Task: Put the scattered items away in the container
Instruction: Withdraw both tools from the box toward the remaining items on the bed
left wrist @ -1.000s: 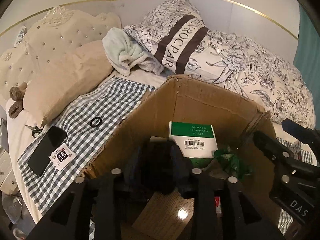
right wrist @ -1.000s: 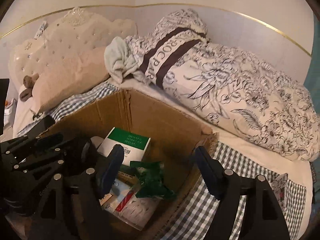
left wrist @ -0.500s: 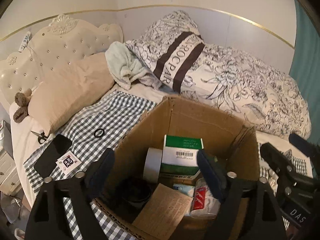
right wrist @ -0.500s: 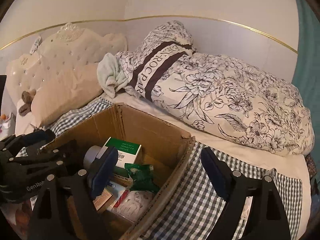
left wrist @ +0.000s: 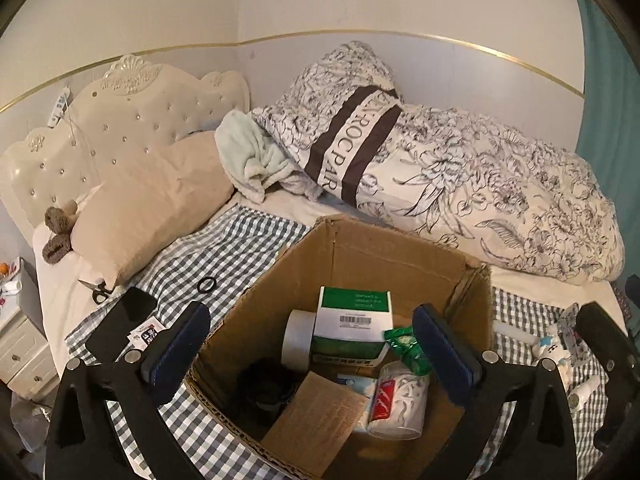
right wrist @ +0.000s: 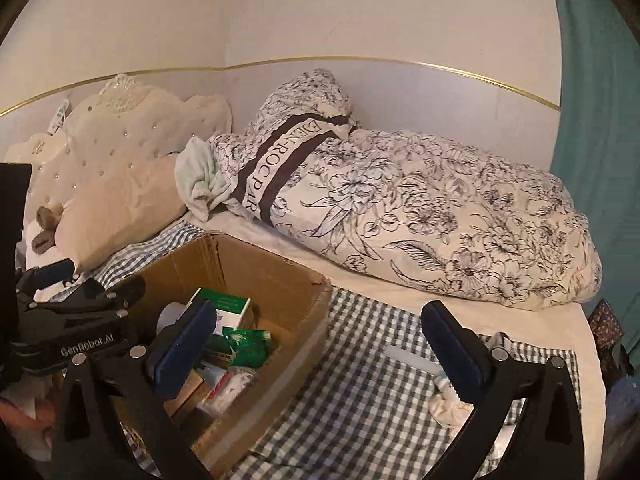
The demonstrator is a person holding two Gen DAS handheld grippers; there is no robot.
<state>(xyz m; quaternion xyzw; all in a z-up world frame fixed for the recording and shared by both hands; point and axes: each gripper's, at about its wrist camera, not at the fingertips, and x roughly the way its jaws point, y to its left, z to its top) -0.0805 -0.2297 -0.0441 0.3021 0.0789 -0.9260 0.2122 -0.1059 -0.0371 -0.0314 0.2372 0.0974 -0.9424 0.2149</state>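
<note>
An open cardboard box point(left wrist: 400, 256) stands on the checked cloth on the bed. Inside lie a green and white carton point(left wrist: 352, 320), a tape roll point(left wrist: 298, 338), a green packet point(left wrist: 408, 346), a white jar point(left wrist: 400, 400), a black object point(left wrist: 266, 386) and a brown card point(left wrist: 316, 420). My left gripper point(left wrist: 312, 348) hovers over the box, jaws opening wide, nothing between them. My right gripper point(right wrist: 318, 350) is at the right of the box point(right wrist: 256, 272), over the cloth, jaws opening and empty. A black ring point(left wrist: 207, 284), a phone point(left wrist: 120, 326) and scissors point(left wrist: 98, 290) lie left of the box.
A floral duvet point(right wrist: 440, 220) and a beige pillow point(left wrist: 152, 208) fill the back of the bed. Right of the box lie a white crumpled item point(right wrist: 444, 400), a small white figure point(left wrist: 554, 350) and a small bottle point(left wrist: 584, 390). A nightstand point(left wrist: 20, 344) stands at far left.
The left gripper opened, left the black object in the box and rose. The right gripper opened wider and swung right, from over the box to over the checked cloth.
</note>
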